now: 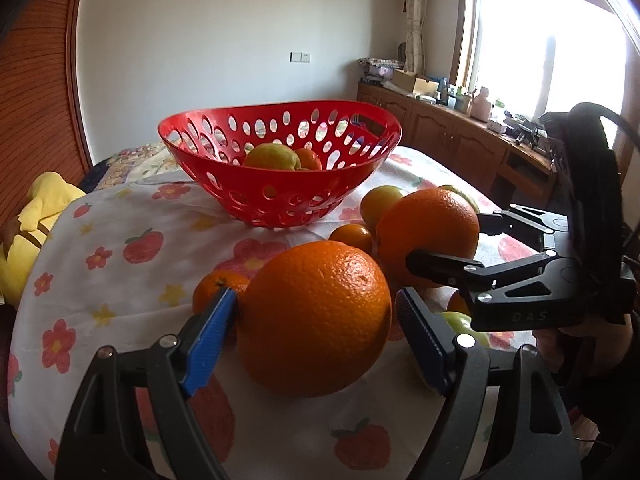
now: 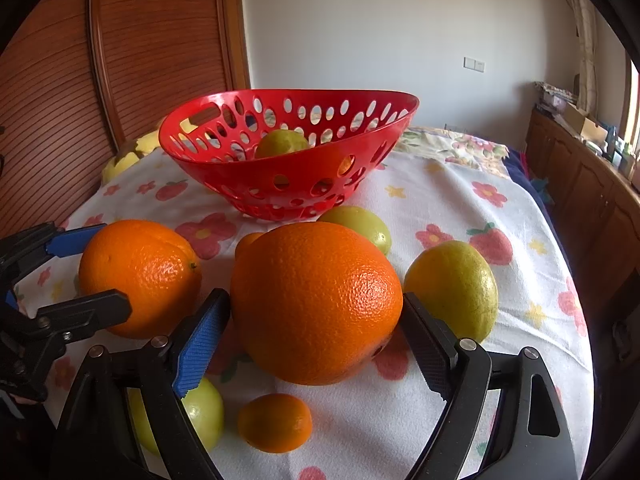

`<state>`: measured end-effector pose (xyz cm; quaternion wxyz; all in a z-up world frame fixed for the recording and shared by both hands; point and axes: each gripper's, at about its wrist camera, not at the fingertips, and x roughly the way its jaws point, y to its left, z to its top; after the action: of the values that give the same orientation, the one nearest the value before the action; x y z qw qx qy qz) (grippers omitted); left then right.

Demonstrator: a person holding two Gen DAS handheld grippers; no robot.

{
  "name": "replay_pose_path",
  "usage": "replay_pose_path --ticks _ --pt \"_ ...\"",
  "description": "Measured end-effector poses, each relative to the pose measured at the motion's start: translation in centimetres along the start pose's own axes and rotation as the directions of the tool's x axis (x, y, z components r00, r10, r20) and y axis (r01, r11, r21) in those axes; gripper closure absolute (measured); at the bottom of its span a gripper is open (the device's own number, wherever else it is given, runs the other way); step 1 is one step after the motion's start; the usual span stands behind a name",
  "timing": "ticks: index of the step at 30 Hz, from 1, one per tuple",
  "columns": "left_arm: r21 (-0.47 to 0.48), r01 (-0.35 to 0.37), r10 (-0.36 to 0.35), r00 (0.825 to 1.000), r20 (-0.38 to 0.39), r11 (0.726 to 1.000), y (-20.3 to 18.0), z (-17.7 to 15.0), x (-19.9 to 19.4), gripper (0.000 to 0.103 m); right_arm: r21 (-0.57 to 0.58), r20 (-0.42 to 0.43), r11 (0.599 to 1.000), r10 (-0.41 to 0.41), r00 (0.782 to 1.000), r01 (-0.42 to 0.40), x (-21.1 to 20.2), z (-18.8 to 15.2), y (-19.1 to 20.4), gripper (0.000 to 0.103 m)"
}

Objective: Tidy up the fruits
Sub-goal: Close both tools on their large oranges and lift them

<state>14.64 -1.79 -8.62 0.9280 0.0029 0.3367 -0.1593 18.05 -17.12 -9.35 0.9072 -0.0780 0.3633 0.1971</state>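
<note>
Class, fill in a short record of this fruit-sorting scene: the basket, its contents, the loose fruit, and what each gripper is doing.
Basket: red perforated basket on the flowered cloth
Inside: a yellow-green fruit
Left gripper: jaws astride a large orange; right pad clear of it
Right gripper: jaws astride another large orange
Loose: green fruits, small oranges

Floral tablecloth (image 2: 440,208), wooden cabinets (image 1: 452,132), bright window (image 1: 548,48), yellow plush (image 1: 36,216).
</note>
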Motion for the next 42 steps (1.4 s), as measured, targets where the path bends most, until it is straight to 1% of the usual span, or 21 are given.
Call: replay_pose_path --ticks 10,15,21,37,42 --pt "-0.003 0.025 -0.025 0.999 -0.038 1.000 0.0 -0.1 1.6 0.019 -0.010 0.001 1.000 -0.009 1.000 0.009 0.0 0.0 0.2 0.016" --pt "-0.014 0.031 -0.032 0.999 -0.037 0.999 0.0 0.0 1.6 0.019 -0.011 0.002 1.000 -0.009 1.000 0.009 0.0 0.0 0.3 0.016" --pt "-0.001 0.020 -0.020 0.999 -0.039 1.000 -0.1 0.0 1.6 0.019 -0.020 0.002 1.000 -0.016 1.000 0.016 0.1 -0.1 0.5 0.016" --pt "0.005 0.016 -0.016 0.999 -0.039 1.000 -0.3 0.1 1.8 0.019 -0.017 0.002 1.000 -0.014 1.000 0.014 0.1 -0.1 0.5 0.016" --pt "0.020 0.002 -0.001 0.999 -0.041 1.000 -0.5 0.1 2.0 0.020 -0.018 0.002 1.000 -0.015 1.000 0.015 0.1 -0.1 0.5 0.016"
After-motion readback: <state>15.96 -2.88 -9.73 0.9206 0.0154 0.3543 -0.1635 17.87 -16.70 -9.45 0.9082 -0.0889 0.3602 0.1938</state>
